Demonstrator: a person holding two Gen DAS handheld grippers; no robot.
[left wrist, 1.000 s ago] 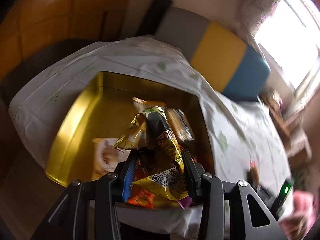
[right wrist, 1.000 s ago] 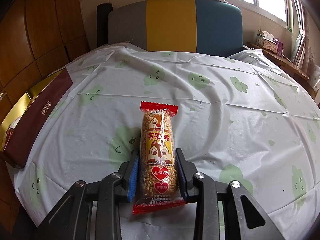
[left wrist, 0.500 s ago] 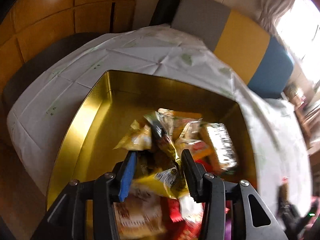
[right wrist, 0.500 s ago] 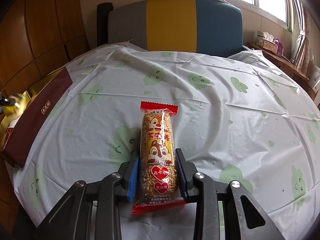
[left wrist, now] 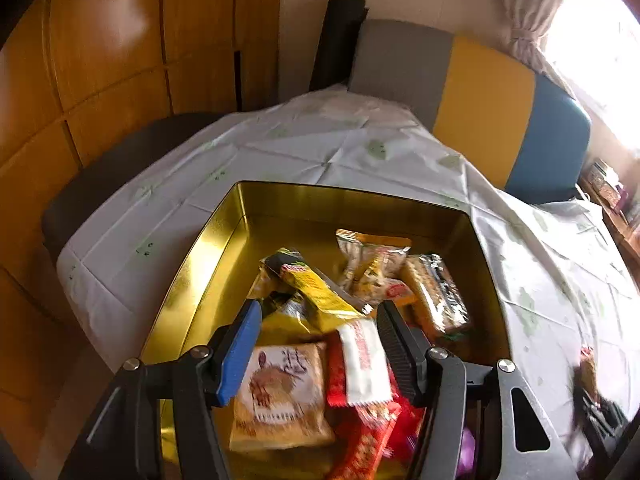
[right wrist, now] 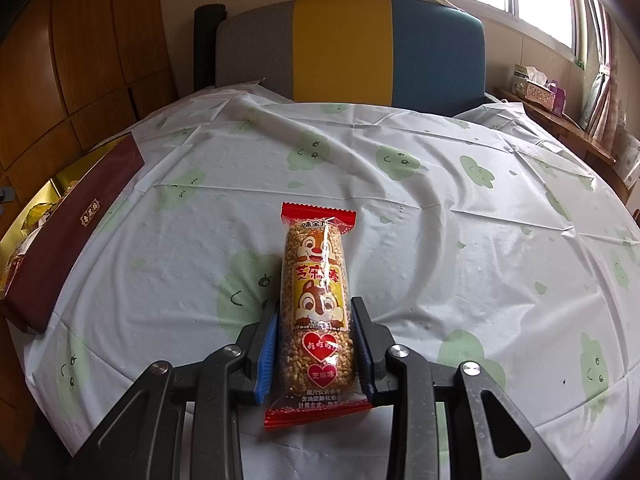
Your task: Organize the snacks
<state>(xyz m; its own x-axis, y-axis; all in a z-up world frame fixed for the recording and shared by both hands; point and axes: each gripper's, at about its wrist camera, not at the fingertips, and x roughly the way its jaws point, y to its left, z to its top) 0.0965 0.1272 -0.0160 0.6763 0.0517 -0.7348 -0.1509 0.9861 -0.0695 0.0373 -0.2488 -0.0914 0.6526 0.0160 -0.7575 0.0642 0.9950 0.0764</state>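
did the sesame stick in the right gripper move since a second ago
No. The sesame stick sits in the same place against the cloud-print tablecloth, clamped by the right gripper.

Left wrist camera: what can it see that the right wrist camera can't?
Only the left wrist view shows inside the gold tin: a pile of snack packets, with the left gripper over them, its jaws just opened, gripping nothing. Only the right wrist view shows the right gripper shut on the sesame bar, and the tin's maroon side. Both show the tablecloth and striped chair.
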